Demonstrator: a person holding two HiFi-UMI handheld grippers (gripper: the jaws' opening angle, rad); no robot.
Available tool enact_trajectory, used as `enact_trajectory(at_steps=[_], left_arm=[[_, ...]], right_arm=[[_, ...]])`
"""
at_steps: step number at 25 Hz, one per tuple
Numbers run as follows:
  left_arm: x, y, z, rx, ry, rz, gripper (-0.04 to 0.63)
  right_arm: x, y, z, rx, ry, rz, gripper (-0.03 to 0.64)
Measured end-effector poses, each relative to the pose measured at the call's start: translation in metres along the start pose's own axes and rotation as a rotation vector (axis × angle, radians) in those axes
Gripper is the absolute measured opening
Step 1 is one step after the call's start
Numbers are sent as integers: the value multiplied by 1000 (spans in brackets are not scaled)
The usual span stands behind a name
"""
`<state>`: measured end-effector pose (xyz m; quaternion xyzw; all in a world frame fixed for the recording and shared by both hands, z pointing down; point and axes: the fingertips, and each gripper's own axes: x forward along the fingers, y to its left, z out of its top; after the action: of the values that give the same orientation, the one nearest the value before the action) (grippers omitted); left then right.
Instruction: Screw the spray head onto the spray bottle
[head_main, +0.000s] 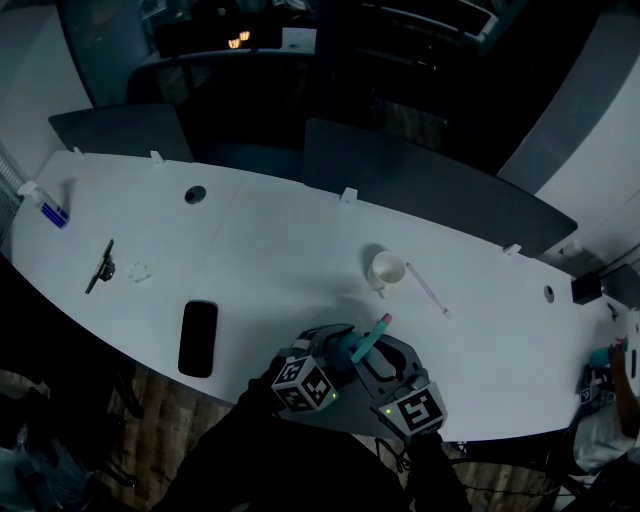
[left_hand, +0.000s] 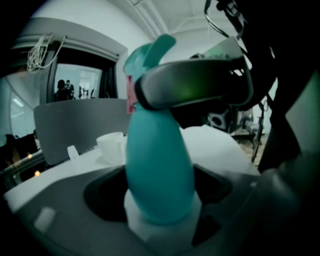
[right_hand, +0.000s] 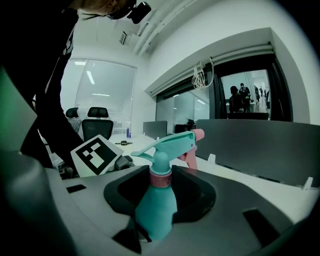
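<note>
A teal spray bottle (head_main: 362, 347) (left_hand: 157, 165) (right_hand: 155, 205) is held over the white table's front edge (head_main: 250, 395), tilted away from me. Its teal spray head (right_hand: 167, 145) (left_hand: 150, 50) with a pink nozzle (head_main: 384, 321) and a pink collar (right_hand: 161, 178) sits on the neck. My left gripper (head_main: 335, 348) (left_hand: 160, 220) is shut on the bottle's lower body. My right gripper (head_main: 388, 362) (right_hand: 152, 231) is shut on the bottle higher up, just under the spray head; one of its grey fingers (left_hand: 192, 87) crosses the neck in the left gripper view.
A white cup (head_main: 386, 268) (left_hand: 112, 145) stands just beyond the grippers, with a thin white tube (head_main: 428, 290) to its right. A black phone (head_main: 198, 338) lies front left. Far left are a black tool (head_main: 100, 265) and a small blue-tipped bottle (head_main: 50, 210). Grey partitions (head_main: 420, 185) line the far edge.
</note>
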<state>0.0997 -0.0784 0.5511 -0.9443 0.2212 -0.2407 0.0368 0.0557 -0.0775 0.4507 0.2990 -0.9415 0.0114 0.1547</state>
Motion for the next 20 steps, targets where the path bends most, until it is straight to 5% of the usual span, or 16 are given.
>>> enact_trajectory(at_steps=[9,18,20], left_arm=[[-1,9,-2,-66,23,148,404],[-20,10,-9,9,61,-91,403],[-20,8,-7,17,57,-112,345]], right_arm=[[1,-2,0,40,20,-111,143],[4,-2,0,40,32,-27,138],[4,-4,0,45,32,-27,138]])
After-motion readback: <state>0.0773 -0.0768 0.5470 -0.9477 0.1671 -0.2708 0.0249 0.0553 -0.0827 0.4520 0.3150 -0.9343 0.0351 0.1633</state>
